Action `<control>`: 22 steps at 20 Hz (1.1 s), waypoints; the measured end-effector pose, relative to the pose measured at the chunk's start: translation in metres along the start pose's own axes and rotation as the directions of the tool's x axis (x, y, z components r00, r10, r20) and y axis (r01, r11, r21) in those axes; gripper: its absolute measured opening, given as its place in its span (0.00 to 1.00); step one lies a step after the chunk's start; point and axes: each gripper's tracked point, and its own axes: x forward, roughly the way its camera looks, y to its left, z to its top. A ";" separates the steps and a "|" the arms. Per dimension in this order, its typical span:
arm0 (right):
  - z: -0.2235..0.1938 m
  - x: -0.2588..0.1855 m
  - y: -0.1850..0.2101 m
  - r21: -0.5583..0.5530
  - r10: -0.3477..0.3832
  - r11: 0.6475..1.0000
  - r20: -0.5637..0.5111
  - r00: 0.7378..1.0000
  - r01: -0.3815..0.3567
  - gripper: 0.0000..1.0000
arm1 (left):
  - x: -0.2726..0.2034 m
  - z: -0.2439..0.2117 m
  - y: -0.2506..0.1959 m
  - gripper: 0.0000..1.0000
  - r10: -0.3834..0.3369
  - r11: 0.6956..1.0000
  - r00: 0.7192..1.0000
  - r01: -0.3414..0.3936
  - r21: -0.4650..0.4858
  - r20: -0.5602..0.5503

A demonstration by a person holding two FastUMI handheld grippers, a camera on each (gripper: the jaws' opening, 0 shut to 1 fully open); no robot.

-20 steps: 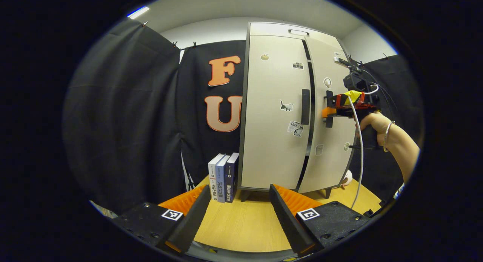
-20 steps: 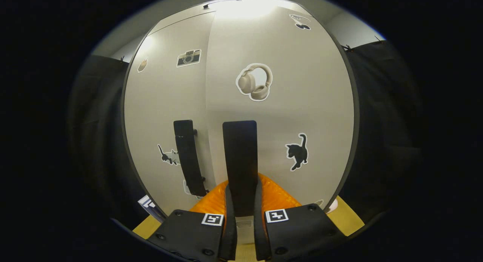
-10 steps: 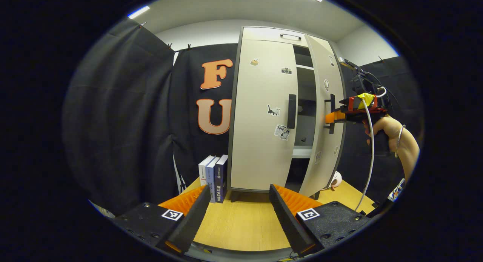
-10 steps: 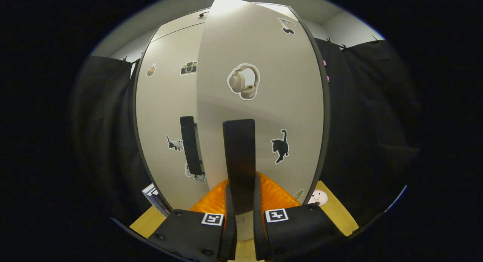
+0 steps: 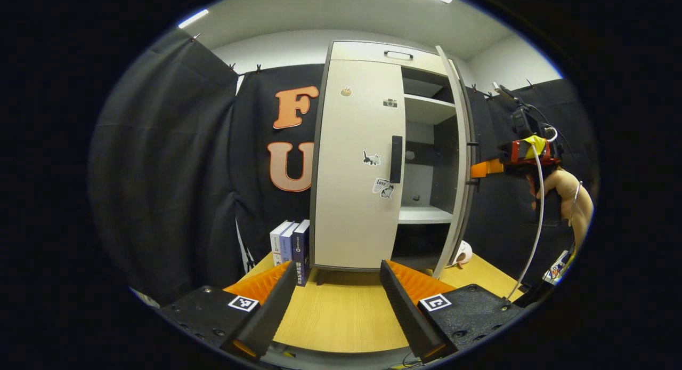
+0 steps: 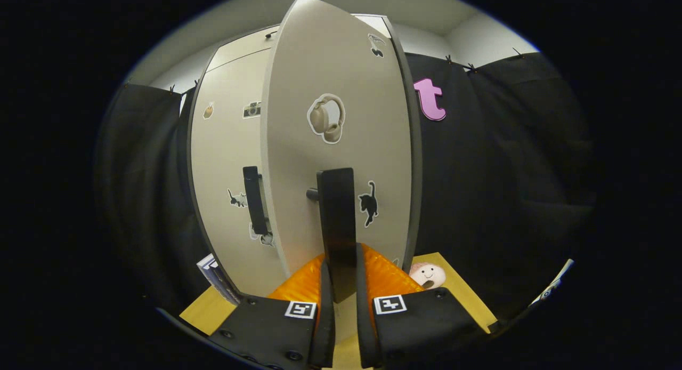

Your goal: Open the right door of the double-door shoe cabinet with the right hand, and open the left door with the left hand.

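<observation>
- Left gripper (image 5: 337,306) hovers with fingers spread wide over the table (image 5: 341,316), well short of the shut left door (image 5: 357,167).
- A door sticker reads "Love".
- Right door (image 6: 330,146) has swung much wider than a second ago, baring shelves (image 5: 426,215).
- Right gripper (image 6: 341,284) is clamped on its handle (image 6: 337,220).

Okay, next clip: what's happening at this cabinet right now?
A person works a shoe cabinet with two handheld grippers. The right gripper is clamped on the right door's handle, with the right door swung well open and shelves showing. The left gripper hovers open over the table; the left door is shut.
</observation>
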 end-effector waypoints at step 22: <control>0.005 -0.025 -0.061 0.049 -0.222 0.974 0.053 0.974 0.219 0.09 | 0.031 0.017 -0.026 0.95 -0.070 0.997 0.997 0.070 0.034 0.008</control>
